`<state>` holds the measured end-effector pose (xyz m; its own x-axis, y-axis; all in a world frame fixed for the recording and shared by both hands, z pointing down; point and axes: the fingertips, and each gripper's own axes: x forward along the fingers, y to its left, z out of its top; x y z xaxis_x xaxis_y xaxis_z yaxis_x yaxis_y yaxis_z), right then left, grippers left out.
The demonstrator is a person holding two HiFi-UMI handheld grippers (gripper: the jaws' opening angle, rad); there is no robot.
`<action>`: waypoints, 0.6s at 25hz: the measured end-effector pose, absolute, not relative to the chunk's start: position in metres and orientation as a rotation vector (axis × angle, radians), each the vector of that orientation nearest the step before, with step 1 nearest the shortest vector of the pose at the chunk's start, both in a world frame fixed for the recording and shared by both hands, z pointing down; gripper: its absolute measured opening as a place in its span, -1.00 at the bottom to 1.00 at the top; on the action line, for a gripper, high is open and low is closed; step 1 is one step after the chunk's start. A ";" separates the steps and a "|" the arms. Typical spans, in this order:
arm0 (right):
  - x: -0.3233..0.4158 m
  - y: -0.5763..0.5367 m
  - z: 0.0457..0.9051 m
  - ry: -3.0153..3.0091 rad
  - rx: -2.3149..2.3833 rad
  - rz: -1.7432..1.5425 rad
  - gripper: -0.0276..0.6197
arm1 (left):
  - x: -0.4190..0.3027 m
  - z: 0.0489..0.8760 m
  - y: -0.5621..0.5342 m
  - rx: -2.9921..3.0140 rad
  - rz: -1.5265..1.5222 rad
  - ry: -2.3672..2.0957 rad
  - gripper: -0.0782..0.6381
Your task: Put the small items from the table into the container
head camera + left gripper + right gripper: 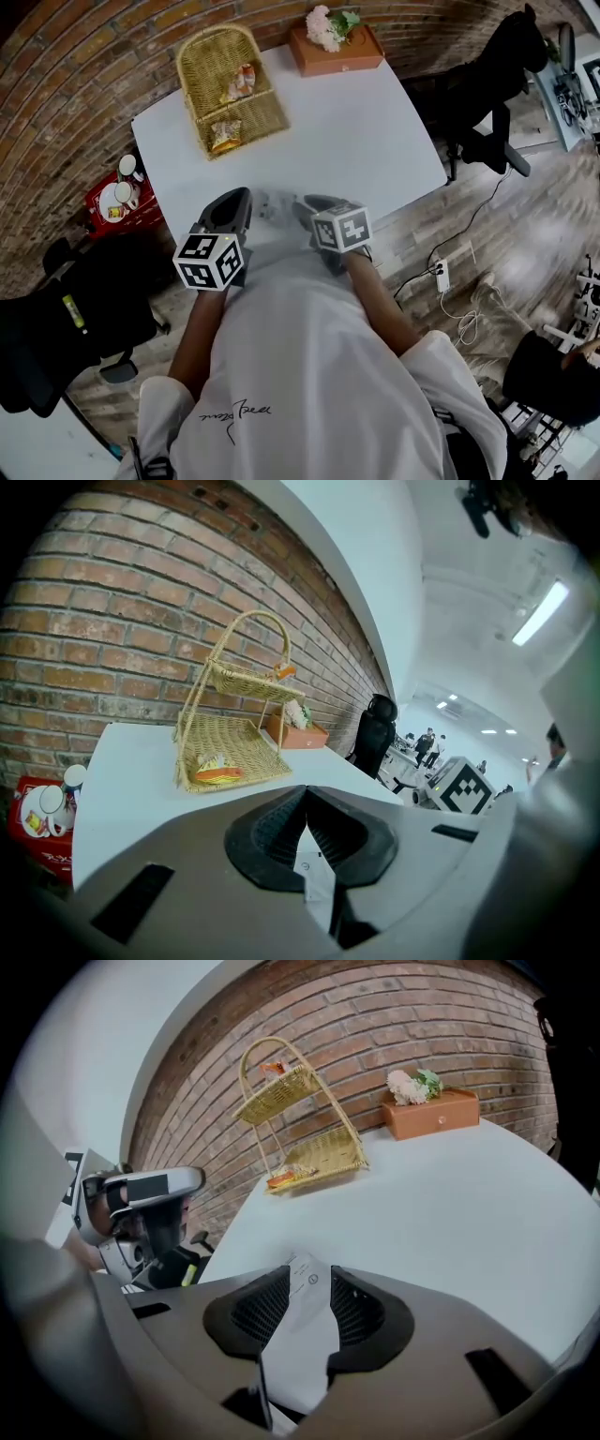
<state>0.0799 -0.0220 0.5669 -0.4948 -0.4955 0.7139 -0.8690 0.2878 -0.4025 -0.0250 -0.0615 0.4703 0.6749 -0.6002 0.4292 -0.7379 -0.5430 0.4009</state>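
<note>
A two-tier wicker basket [230, 89] stands at the far left of the white table [366, 141], with snack packets on its lower tier [225, 134] and upper tier [241, 82]. Both grippers hover side by side over the table's near edge. My left gripper [306, 819] is shut, its tips pinching a thin white printed packet [314, 878]. My right gripper [309, 1274] has its jaws apart, and another white printed packet [302, 1335] lies loosely between the pads. In the head view the left gripper [246, 199] and right gripper [305, 204] flank a blurred white patch.
An orange box with pink flowers [337, 52] sits at the table's back edge. A red crate with cups [117, 202] stands on the floor at left. Black office chairs [487, 84] stand at right, and a power strip [441, 275] lies on the wooden floor.
</note>
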 end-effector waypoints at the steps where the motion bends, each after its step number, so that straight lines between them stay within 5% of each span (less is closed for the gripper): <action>1: 0.080 -0.021 0.569 -2.100 1.222 1.107 -0.56 | -0.025 0.471 -0.061 2.327 0.326 -1.027 -0.76; 15: 0.080 -0.013 0.600 -2.026 1.192 1.396 -0.50 | -0.032 0.481 -0.063 2.294 0.339 -1.034 -0.76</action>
<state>0.0798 -0.0125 0.6000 -0.5535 -0.4176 0.7206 -0.8221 0.1354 -0.5530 -0.0320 -0.0630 0.4809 0.6649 -0.5956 0.4509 -0.7469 -0.5215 0.4125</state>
